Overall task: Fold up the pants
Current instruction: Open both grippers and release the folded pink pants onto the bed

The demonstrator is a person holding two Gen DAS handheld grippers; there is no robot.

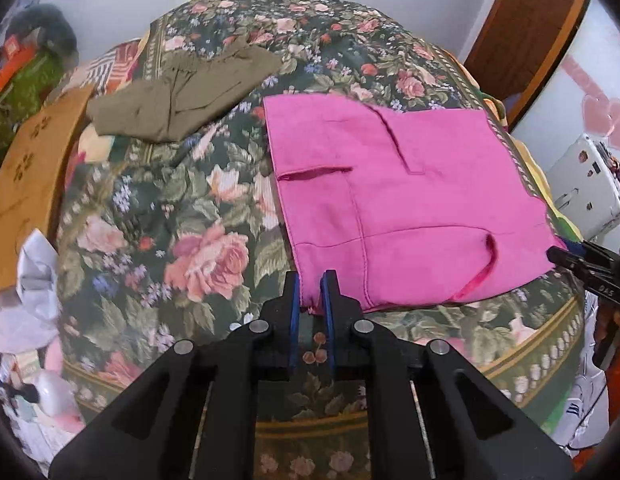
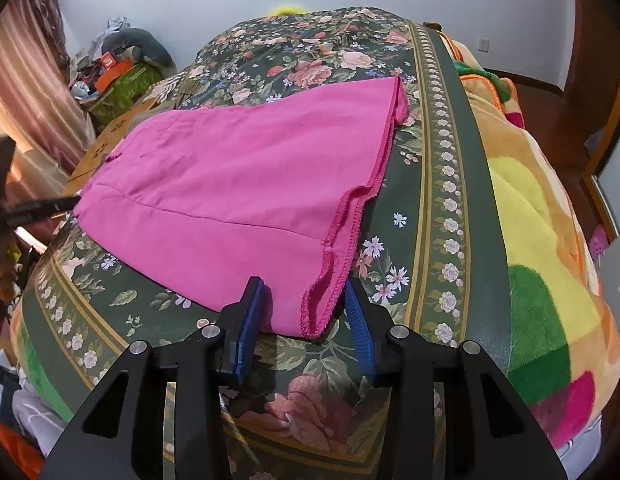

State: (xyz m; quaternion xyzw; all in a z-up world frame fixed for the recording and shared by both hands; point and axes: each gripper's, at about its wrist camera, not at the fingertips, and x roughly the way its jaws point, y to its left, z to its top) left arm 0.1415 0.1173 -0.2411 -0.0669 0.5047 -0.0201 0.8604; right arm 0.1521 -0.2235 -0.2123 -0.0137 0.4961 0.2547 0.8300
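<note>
One pink pants (image 1: 394, 200) lies flat at the bed's (image 1: 182, 208) near edge, left gripper (image 1: 312, 294) pinching one near corner, right gripper (image 2: 306, 316) spread around the other; one olive garment (image 1: 178, 96) sits farther back.

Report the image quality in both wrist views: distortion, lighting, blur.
Left wrist view: strong fisheye bulge with dark corners; soft even light; pink pants sharp, olive garment slightly soft, room edges smeared. Right wrist view: same barrel bend, bedspread border curving; the right gripper shades the fabric beneath it; no glare.
</note>
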